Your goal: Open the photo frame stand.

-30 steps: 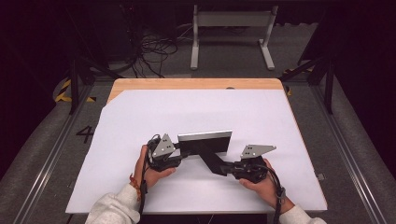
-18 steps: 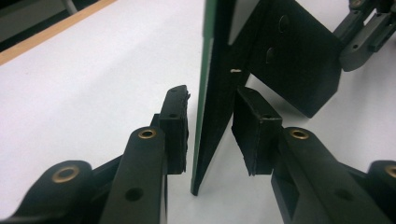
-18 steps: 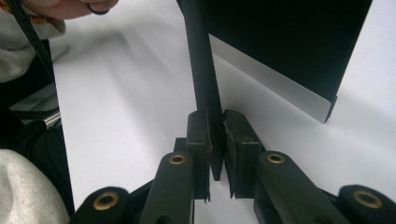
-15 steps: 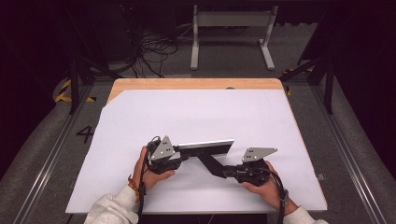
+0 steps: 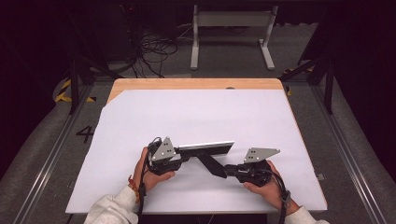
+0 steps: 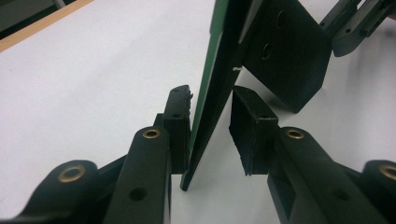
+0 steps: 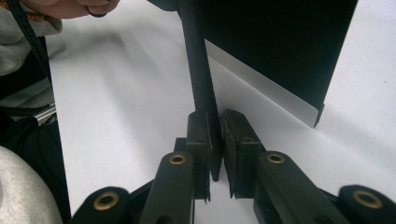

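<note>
Low over the white table sheet (image 5: 196,116), my right gripper (image 7: 215,140) pinches the flat black stand leg (image 7: 198,60) of the thin dark silver-edged panel (image 5: 205,147), whose end stands between my left gripper (image 6: 212,126)'s jaws, which have just been closing, one pad touching it.

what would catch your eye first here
A thin dark panel stands on edge near the front of the white table, with a black flap jutting from it. The left gripper, jaws just closing, straddles the panel's end; the right gripper pinches the flap.
</note>
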A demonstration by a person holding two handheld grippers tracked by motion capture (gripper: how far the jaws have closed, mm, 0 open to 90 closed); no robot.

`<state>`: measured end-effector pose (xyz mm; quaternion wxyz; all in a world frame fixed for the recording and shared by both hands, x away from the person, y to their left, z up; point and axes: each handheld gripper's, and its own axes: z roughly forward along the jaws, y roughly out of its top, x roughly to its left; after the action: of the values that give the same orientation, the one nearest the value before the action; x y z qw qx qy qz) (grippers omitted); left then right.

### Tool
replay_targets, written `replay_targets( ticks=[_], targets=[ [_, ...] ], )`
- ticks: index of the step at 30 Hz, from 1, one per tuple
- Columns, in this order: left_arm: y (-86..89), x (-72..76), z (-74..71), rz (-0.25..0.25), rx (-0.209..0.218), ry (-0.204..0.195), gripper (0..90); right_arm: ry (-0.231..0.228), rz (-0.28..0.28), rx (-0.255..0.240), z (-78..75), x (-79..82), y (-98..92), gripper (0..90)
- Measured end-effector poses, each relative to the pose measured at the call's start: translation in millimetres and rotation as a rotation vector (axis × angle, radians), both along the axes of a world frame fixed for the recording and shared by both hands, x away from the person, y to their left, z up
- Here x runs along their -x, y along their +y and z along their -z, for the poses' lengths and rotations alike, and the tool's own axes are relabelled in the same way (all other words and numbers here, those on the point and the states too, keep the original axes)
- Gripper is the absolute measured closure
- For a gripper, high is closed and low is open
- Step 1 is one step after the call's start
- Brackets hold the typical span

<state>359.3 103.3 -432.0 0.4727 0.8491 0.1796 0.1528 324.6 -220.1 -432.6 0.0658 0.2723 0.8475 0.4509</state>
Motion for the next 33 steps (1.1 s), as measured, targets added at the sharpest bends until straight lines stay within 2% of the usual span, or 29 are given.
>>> replay_targets(
  ticks=[6,19,33],
  targets=[
    [-0.5,-1.3,2.2,-0.002,-0.015,0.008,69.0,-0.003,0.000,-0.001,-0.4,0.2,-0.4,81.8],
    [2.0,-3.4,1.3,0.021,-0.003,0.018,67.2,-0.047,0.038,-0.014,-8.0,0.0,-7.4,79.8],
    [8.4,2.1,-3.1,0.019,-0.013,0.007,66.8,-0.120,0.084,-0.011,-16.3,1.6,-11.8,75.2]
  ],
)
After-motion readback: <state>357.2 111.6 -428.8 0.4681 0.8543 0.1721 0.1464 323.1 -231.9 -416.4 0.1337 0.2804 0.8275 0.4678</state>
